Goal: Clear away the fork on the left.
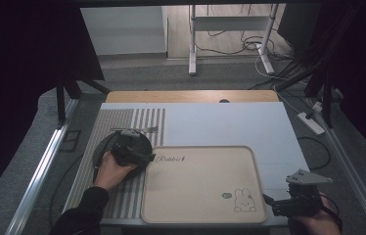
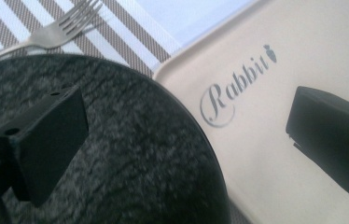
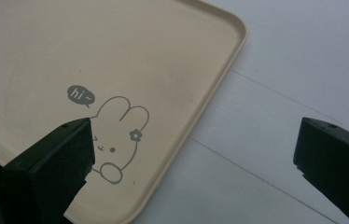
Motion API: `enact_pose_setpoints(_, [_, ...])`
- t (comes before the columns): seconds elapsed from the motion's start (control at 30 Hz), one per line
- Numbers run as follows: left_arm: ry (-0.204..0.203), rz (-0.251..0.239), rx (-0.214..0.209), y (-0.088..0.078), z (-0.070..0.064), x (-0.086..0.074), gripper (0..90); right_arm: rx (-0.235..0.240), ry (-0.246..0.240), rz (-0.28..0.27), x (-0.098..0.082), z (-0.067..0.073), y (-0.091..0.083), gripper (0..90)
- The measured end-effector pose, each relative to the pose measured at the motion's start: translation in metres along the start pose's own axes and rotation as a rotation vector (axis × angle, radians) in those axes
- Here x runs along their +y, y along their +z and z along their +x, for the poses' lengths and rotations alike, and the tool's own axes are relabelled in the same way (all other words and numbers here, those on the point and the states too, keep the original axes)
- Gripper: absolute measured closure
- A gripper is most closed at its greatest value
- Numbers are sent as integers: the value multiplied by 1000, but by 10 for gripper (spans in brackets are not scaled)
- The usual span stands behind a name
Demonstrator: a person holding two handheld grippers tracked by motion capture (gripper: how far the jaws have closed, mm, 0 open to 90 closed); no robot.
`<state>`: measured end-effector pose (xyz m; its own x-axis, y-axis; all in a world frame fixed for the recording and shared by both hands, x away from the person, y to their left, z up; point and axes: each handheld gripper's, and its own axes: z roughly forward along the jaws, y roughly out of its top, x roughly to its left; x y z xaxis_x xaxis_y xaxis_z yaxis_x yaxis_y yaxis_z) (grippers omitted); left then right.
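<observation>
Dark stone-patterned plate [image 1: 103,152] lies on the striped placemat [image 1: 122,196] at the left of the table, its right edge touching or just overlapping the left rim of the beige tray [image 1: 200,215]. The left gripper [image 1: 137,155] hangs over this plate, held by the person's left hand [image 1: 112,169]. In the left gripper view its jaws stand wide apart: one is above the plate's [image 2: 130,154] speckled surface, the other above the tray [image 2: 256,140], close to the printed word "Rabbit". The plate's rim runs between the two jaws, but neither jaw visibly presses on it, and whether they touch anything cannot be told. A fork [image 2: 56,28] lies on the striped placemat [image 2: 130,32] just beyond the plate; in the high view the fork [image 1: 139,130] lies along the plate's far edge.

The right gripper [image 1: 281,204] is at the near right corner of the tray, held by the right hand [image 1: 318,218]. In the right gripper view its jaws are also spread wide and hold nothing: one hovers above the tray [image 3: 172,56] beside the little rabbit drawing [image 3: 119,135], the other above the pale table cover [image 3: 280,70], with the tray's rounded corner between them.
</observation>
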<state>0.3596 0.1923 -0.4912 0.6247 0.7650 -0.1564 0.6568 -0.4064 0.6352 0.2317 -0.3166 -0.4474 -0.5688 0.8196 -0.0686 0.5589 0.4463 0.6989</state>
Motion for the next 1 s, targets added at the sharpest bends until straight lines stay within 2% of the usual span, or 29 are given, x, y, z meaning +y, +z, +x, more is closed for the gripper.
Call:
enact_pose_setpoints(0.23, [0, 6, -3, 10, 9, 11, 4, 0, -1, 1, 0, 0, 0, 0])
enact_pose_setpoints(0.4, [4, 14, -4, 16, 15, 17, 75, 0, -2, 1, 0, 0, 0, 0])
enact_pose_setpoints(0.43, [5, 14, -8, 17, 16, 18, 116, 0, -2, 2, 0, 0, 0, 0])
enact_pose_setpoints(0.47, [9, 15, -9, 17, 17, 19, 208, 0, -2, 2, 0, 0, 0, 0])
enact_pose_setpoints(0.5, [12, 16, -6, 18, 18, 21, 208, 0, -2, 2, 0, 0, 0, 0])
enact_pose_setpoints(0.57, [26, 21, -15, 20, 21, 24, 368, 0, -2, 2, 0, 0, 0, 0])
enact_pose_setpoints(0.67, [47, 40, 4, 25, 23, 28, 588, 0, -1, 2, 0, 0, 0, 0])
enact_pose_setpoints(0.7, [49, 51, 6, 27, 24, 30, 748, 1, 0, 2, 0, 0, 0, 0])
enact_pose_setpoints(0.73, [49, 63, 3, 29, 25, 31, 748, 1, 0, 2, 0, 0, 0, 0])
enact_pose_setpoints(0.8, [57, 87, 13, 33, 28, 35, 891, 1, 0, 2, 0, 0, 0, 0])
enact_pose_setpoints(0.83, [55, 91, 15, 34, 29, 37, 891, 1, 0, 2, 0, 0, 0, 0])
enact_pose_setpoints(0.9, [40, 100, -9, 40, 33, 42, 891, 1, 0, 2, 0, 0, 0, 0])
enact_pose_setpoints(1.0, [31, 108, -1, 48, 36, 49, 891, 2, 2, 0, 0, 0, 0, 0])
